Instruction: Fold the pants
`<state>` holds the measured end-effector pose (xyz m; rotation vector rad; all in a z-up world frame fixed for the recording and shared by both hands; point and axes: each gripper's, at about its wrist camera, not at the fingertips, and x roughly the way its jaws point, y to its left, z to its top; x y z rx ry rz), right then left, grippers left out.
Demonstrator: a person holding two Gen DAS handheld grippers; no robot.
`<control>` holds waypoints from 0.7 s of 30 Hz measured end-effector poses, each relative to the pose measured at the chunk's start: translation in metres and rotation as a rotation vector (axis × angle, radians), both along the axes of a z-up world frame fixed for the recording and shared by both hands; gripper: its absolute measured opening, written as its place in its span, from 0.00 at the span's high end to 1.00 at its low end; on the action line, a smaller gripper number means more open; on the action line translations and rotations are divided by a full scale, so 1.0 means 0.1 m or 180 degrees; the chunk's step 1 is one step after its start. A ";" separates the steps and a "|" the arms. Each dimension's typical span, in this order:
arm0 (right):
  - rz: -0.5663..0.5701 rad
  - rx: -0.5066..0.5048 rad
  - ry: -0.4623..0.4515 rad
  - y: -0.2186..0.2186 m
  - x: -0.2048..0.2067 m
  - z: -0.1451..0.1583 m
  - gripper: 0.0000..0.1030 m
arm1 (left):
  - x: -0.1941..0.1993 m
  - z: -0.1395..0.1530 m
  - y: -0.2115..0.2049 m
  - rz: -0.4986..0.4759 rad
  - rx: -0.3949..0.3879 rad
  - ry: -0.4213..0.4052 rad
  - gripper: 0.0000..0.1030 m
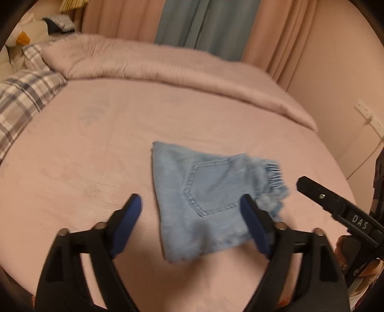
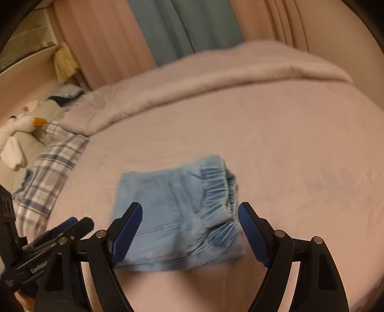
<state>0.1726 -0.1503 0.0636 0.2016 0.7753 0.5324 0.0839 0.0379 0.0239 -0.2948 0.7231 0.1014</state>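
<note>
The pink bed point(image 1: 96, 144) is bearing the folded pants point(image 1: 204, 192), lying flat at its middle. I am holding my left gripper point(image 1: 192, 208) and right gripper point(image 2: 189, 216) spread, gripping nothing; I should be lifting clear without snagging the frayed hem point(image 1: 276, 177).

pants point(image 1: 204, 192): light blue jeans cloth, at 6 o'clock | bed sheet point(image 1: 96, 144): pink | quilt point(image 1: 156, 62): pink, at 12 o'clock | pillow point(image 1: 21, 96): white with grey-blue checks, at 9 o'clock | curtains point(image 1: 206, 21): blue in the middle, pink beside | toy goose point(image 2: 21, 124): white, orange beak | gripper pads point(image 1: 254, 225): dark blue on black
</note>
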 end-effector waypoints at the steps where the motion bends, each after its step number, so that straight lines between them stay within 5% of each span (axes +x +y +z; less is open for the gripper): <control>1: -0.0008 0.0006 -0.0083 -0.02 -0.10 0.08 0.18 | -0.09 0.06 -0.04 -0.0009 0.0021 -0.0056 0.06; 7: -0.0192 -0.0084 -0.0432 -0.02 -0.49 0.29 0.14 | -0.38 0.11 -0.20 0.0047 0.0111 -0.0064 0.01; 21: -0.0251 -0.0111 -0.0340 0.09 -0.68 0.23 0.14 | -0.59 -0.03 -0.21 0.0039 -0.0289 0.0162 0.01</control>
